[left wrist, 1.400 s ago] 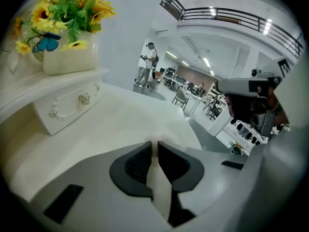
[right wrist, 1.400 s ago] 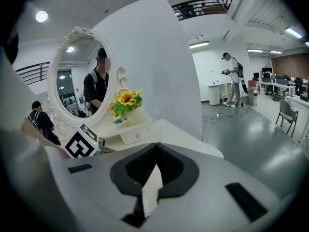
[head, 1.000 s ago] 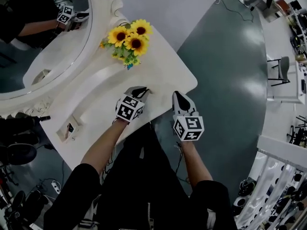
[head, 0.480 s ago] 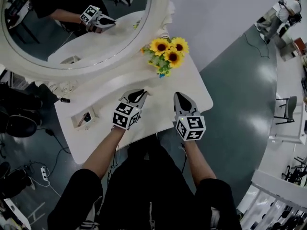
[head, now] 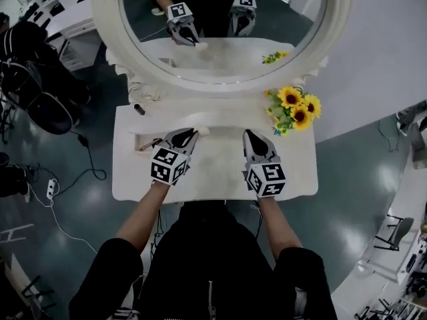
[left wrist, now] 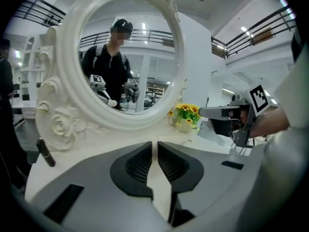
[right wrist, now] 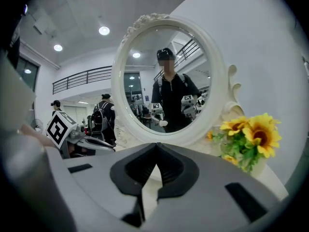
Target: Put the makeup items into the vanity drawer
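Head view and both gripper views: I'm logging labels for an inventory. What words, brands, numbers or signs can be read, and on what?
No readable words, brands or numbers in any view.
Marker cubes: black-and-white square patterns only, no letters or digits.
Contents of the small tray: too small to read.

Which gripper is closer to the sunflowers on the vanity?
Right. The right gripper sits just left of the sunflowers, slightly nearer the person. The left gripper, shut on a small white item, is farther left across the tabletop.
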Demonstrator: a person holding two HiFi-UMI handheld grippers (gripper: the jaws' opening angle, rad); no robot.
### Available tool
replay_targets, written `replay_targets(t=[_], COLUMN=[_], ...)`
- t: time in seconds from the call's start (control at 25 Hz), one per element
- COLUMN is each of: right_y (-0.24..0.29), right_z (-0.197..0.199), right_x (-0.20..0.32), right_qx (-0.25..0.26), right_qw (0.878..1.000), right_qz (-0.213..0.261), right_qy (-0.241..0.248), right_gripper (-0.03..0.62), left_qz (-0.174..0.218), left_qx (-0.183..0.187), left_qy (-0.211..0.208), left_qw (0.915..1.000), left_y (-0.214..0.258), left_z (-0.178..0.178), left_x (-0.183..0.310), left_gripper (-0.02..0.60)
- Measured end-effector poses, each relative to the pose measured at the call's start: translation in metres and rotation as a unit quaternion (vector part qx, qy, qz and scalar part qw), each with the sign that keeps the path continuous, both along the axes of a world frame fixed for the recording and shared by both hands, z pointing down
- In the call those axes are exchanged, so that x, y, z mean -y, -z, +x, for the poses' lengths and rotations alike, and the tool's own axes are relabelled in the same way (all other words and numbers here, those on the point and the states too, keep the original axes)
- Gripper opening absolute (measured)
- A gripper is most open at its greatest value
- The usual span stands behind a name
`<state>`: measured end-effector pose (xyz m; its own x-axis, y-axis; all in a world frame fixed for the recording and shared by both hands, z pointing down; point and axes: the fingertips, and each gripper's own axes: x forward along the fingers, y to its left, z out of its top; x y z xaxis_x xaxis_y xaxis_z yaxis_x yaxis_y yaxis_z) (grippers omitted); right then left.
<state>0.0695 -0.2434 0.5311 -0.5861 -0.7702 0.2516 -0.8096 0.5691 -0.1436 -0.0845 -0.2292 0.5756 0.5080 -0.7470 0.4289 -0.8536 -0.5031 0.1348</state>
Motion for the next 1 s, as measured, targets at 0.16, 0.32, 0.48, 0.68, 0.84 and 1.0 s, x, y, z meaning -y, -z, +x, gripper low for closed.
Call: replay_targets(t=[0.16,0.32,0.48,0.68,0.84,1.0], right_y=[0.004,0.007,0.005,-0.002,-0.004,-0.006], right_z=[-0.045,-0.079,-0.102,-0.11,-0.102,-0.085], right_x=[0.006,0.01,0.012,0.013,0.017,0.022], right_qx=[0.0,0.0,-0.001,-0.005,-0.009,-0.012], right_qw=[0.999,0.996,0.993,0.992,0.993,0.995], right_qz=[0.004,0.009,0.007,0.0,-0.004,-0.007], right_qy=[0.052,0.093,0.117,0.124,0.114,0.094], right_gripper=[0.005,0.005,0.005,0.006,0.006,0.006], left_qz=[-0.001,-0.007,-0.021,-0.064,-0.117,-0.169], left_qx=[-0.004,-0.001,0.006,0.052,0.084,0.099], left_qy=[0.065,0.119,0.15,0.162,0.155,0.159], left_qw=[0.9979,0.9928,0.9885,0.9833,0.9773,0.9677], left_y=[0.001,-0.002,-0.011,-0.04,-0.075,-0.105], left_z=[-0.06,-0.115,-0.155,-0.186,-0.196,-0.204], left_x=[-0.017,-0.036,-0.05,-0.054,-0.047,-0.044], left_gripper=[0.049,0.049,0.049,0.049,0.051,0.058])
